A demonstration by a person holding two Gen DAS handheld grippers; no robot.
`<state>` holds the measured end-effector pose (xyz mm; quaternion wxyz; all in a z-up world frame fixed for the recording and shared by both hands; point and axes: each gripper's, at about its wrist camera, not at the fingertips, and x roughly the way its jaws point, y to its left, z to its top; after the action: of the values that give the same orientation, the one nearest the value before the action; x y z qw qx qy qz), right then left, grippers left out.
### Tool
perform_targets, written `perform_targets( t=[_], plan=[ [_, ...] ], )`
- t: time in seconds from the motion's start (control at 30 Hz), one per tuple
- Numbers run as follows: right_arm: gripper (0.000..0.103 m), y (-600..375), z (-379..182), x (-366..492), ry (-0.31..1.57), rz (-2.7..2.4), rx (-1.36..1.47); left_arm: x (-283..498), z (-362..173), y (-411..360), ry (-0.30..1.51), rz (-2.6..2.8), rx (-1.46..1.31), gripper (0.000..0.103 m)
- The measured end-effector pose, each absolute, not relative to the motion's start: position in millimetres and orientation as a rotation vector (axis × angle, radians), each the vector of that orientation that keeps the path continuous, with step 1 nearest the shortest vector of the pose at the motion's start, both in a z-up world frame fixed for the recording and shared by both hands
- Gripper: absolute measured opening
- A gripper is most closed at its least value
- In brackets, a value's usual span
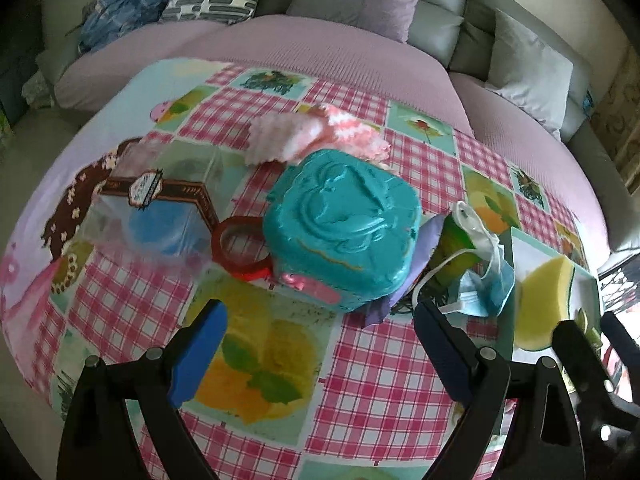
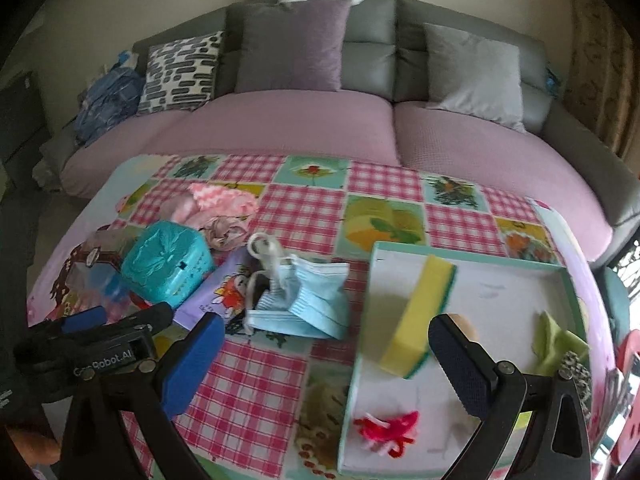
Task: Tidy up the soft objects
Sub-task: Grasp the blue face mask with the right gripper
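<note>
A yellow sponge [image 2: 416, 316] with a green edge lies tilted in the white tray [image 2: 504, 280] on the right side of the desk [image 2: 304, 204], and in the same tray sit a tangle of red and pink yarn [image 2: 388, 428] near the front wall and a green cloth [image 2: 556, 340] at the right. Just left of the tray a heap of blue face masks [image 2: 308, 300] rests on the checked cover, partly over a purple card [image 2: 216, 292]. Further left stands a teal plastic box [image 1: 344, 220], with a red ring [image 1: 240, 252] and a clear box [image 1: 160, 216] beside it, and a pink fluffy cloth [image 1: 316, 136] behind. The right gripper [image 2: 324, 364] hovers over the tray's near left part, its fingers spread wide and holding nothing. The left gripper [image 1: 320, 348] hangs over the desk in front of the teal box, its fingers [image 1: 200, 356] also wide apart and empty. A sofa [image 2: 304, 128] with cushions stands behind the desk.
</note>
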<state>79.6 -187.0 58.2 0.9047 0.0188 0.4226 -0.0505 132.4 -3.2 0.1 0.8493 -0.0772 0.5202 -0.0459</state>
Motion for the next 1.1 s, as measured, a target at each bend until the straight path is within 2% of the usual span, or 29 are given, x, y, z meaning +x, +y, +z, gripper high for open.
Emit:
perform_targets(
  t=[0.13, 0.2, 0.33, 0.4, 0.53, 0.73, 0.87, 0.93, 1.0, 1.1],
  plan=[
    [0.097, -181.6, 46.3, 91.7, 0.900, -0.082, 0.023, 136.9, -5.3, -4.1, 1.117, -0.096, -0.153, 0.094],
    [0.089, -181.0, 38.3, 98.1, 0.918, -0.089, 0.015, 139.2, -8.3, -5.9, 1.130, -0.104, -0.151, 0.094],
    [0.086, -185.2, 27.3, 106.4, 0.943, -0.111, 0.013, 143.1, -13.0, -4.8, 1.150, -0.121, -0.166, 0.094],
    [0.080, -186.4, 23.0, 110.1, 0.949, -0.116, 0.005, 144.0, -14.2, -3.2, 1.156, -0.127, -0.180, 0.094],
    [0.074, -183.7, 15.2, 116.1, 0.961, -0.113, -0.013, 143.9, -14.0, -0.2, 1.154, -0.122, -0.192, 0.094],
    [0.053, -178.1, 4.6, 123.6, 0.964, -0.102, -0.037, 143.3, -15.6, 1.3, 1.162, -0.122, -0.199, 0.094],
    [0.033, -178.9, -2.9, 127.3, 0.975, -0.096, -0.025, 143.6, -15.9, 0.2, 1.164, -0.130, -0.199, 0.094],
    [0.031, -178.8, -5.9, 128.2, 0.983, -0.078, -0.016, 143.6, -15.9, -0.6, 1.165, -0.132, -0.198, 0.094],
    [0.018, -179.4, -7.2, 128.0, 0.980, -0.077, -0.013, 143.7, -16.9, -1.5, 1.169, -0.132, -0.196, 0.094],
    [0.011, -182.8, -6.6, 127.1, 0.973, -0.083, 0.002, 144.0, -18.5, -3.0, 1.177, -0.135, -0.195, 0.094]
  ],
)
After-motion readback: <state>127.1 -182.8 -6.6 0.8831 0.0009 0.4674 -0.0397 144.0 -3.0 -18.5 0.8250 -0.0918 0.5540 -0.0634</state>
